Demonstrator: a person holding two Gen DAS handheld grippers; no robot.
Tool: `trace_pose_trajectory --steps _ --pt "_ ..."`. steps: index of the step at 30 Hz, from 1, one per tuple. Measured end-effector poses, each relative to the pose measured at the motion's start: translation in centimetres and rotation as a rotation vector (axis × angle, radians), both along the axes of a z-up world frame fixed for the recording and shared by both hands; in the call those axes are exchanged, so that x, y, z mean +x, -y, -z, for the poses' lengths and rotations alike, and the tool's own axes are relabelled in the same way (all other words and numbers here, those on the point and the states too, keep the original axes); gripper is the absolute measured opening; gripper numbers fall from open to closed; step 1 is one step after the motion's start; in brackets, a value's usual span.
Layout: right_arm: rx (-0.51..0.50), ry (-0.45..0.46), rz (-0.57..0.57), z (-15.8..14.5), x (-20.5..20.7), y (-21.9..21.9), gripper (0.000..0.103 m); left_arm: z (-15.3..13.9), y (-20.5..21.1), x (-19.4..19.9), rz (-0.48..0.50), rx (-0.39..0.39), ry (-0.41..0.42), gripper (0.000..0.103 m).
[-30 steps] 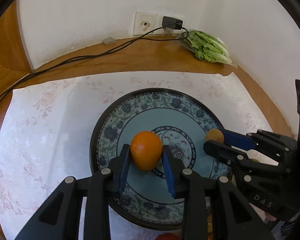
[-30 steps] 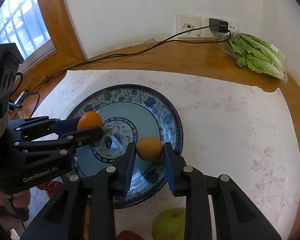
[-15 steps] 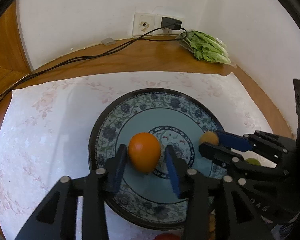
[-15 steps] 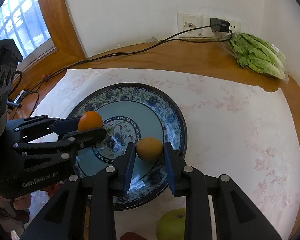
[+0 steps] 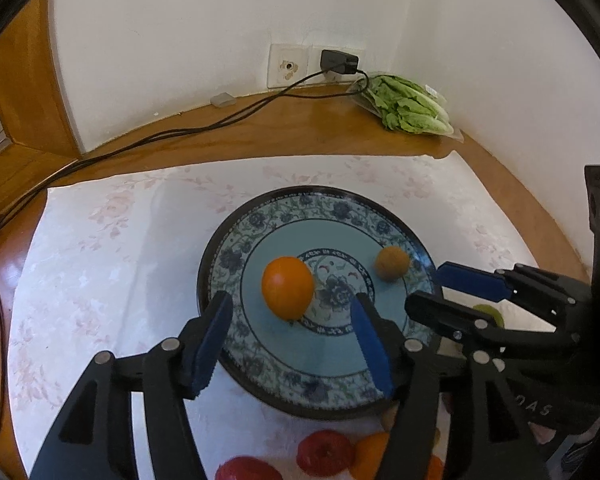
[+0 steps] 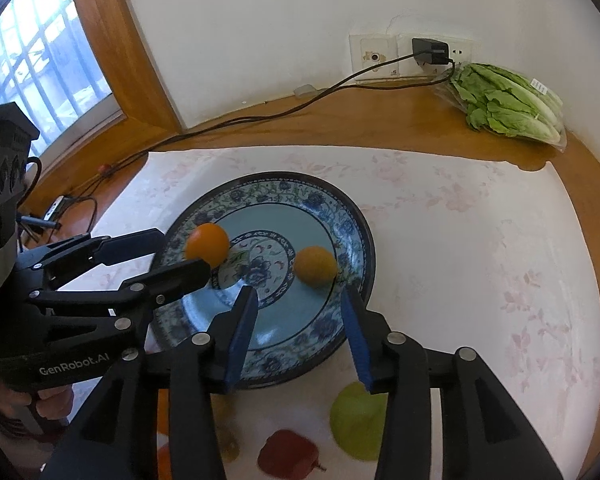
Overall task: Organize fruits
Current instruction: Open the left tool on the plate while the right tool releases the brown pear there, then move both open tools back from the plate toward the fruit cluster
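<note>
Green apple [image 5: 487,314] mostly hidden behind right gripper [image 5: 436,290] – red fruits [image 5: 325,449] at bottom edge blurred, partly cut off, kind indeterminate

Left gripper [image 5: 290,338] hangs with jaws spread wide, nothing between them; right gripper [image 6: 300,330] beside it, equally wide apart, empty.

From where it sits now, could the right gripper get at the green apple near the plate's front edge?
Probably yes. The right gripper is open and holds nothing, and the green apple lies on the cloth just below it, off the plate, with nothing seen between them.
</note>
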State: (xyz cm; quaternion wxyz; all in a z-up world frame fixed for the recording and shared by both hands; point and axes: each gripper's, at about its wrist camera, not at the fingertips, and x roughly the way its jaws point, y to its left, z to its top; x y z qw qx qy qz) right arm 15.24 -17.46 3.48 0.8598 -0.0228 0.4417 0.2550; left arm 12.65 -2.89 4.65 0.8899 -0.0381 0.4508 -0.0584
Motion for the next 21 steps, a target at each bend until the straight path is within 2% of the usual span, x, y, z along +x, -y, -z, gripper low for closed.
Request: trace_pose_trajectory --steps 7,21 --pt "0.036 0.007 0.0 -1.1 -1.8 0.4 0.045 -0.7 -0.1 -1.7 -0.006 -0.008 -0.005 0.066" --pt "0.033 -0.013 0.03 -1.4 -4.9 1.8 0.045 -1.5 -1.7 -6.1 -0.063 -0.01 0.01 0.066"
